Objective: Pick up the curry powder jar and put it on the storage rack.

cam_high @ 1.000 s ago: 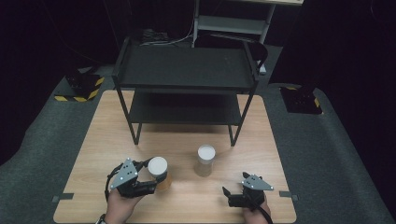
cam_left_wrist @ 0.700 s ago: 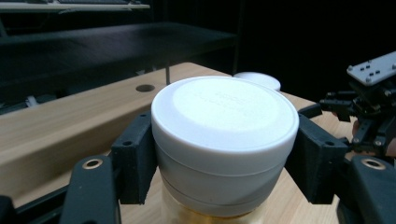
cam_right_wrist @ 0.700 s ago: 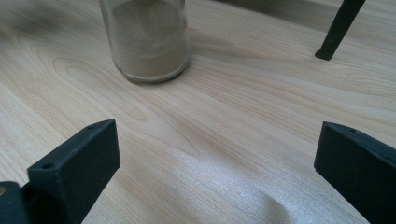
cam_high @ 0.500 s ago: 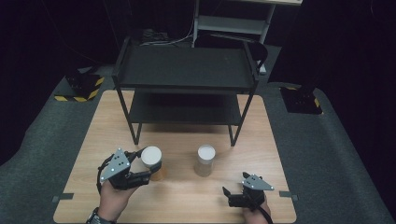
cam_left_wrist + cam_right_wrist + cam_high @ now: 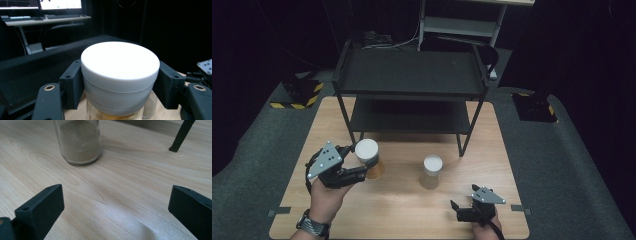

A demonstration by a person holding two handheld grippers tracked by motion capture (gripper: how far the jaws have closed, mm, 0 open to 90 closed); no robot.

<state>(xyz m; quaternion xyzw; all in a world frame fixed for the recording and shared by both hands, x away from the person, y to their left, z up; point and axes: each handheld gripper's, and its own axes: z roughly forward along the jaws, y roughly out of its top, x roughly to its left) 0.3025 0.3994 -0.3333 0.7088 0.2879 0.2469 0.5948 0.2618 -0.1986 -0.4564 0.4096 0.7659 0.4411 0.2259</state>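
The left gripper (image 5: 358, 167) clamps the white-lidded amber glass jar (image 5: 369, 159) near the counter's (image 5: 512, 165) left edge. The right gripper (image 5: 115, 212) rests wide-fingered at the front edge.

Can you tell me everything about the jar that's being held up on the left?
The jar is see-through, glass by the look of it, with a wide, flat white lid and something amber-brown inside. The left tool grips it with one black jaw on each side of the lid. It appears lifted off the wooden table and leaning a bit, in front of the black shelf rack. Another jar stands farther right.
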